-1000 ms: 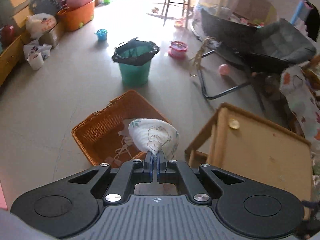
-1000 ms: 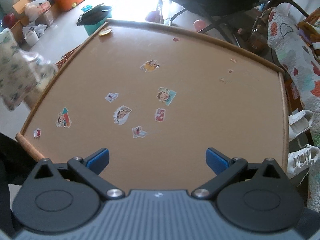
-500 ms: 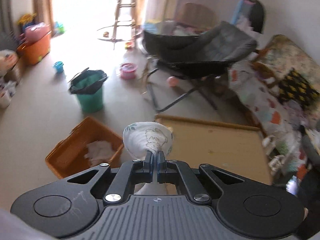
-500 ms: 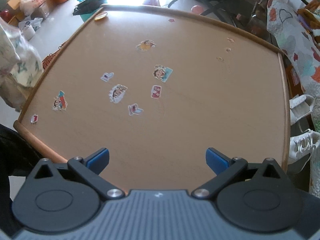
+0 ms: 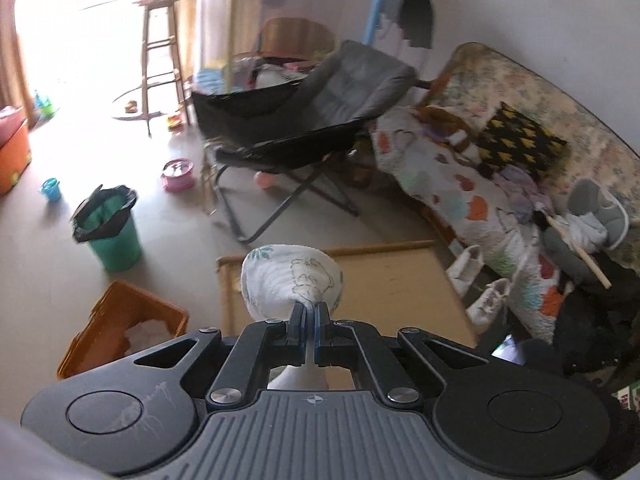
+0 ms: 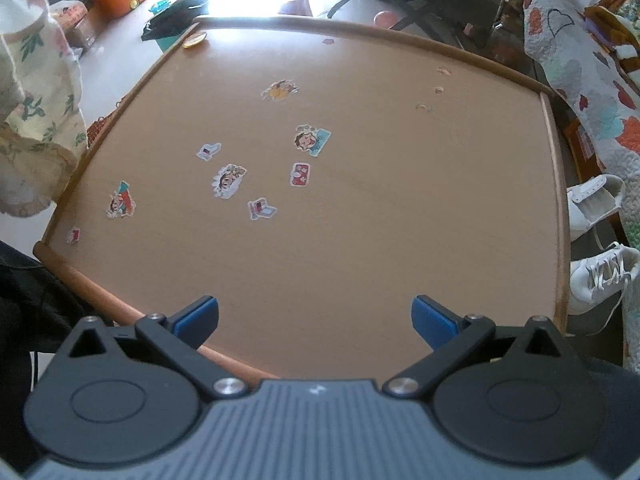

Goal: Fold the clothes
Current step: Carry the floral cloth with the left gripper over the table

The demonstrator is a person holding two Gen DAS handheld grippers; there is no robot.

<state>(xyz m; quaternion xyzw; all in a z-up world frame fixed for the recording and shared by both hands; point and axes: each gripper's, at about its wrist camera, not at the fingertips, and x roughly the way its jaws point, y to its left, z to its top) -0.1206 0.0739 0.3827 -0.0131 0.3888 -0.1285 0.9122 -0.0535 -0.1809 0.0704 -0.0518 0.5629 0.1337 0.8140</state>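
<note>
My left gripper [image 5: 308,312] is shut on a white printed garment [image 5: 292,280], which bulges above the fingertips and hangs below them. It is held high in the air, above the left edge of the low wooden table [image 5: 400,276]. In the right wrist view the same garment [image 6: 36,92] hangs at the far left, beside the table's left rim. My right gripper [image 6: 314,314] stands open over the near part of the table [image 6: 360,208], with nothing between its blue pads [image 6: 430,314]. Several small stickers [image 6: 228,176] dot the tabletop.
An orange basket [image 5: 120,328] with white cloth inside sits on the floor left of the table. A green bin [image 5: 112,232] stands behind it. A black folding chair [image 5: 316,120] and a bed with a patterned quilt [image 5: 480,200] lie beyond. White shoes [image 6: 596,240] rest by the table's right side.
The left gripper rose and swung right with the garment, away from above the basket toward the table. In the right wrist view the garment climbed higher at the left edge. The right gripper stayed nearly still.
</note>
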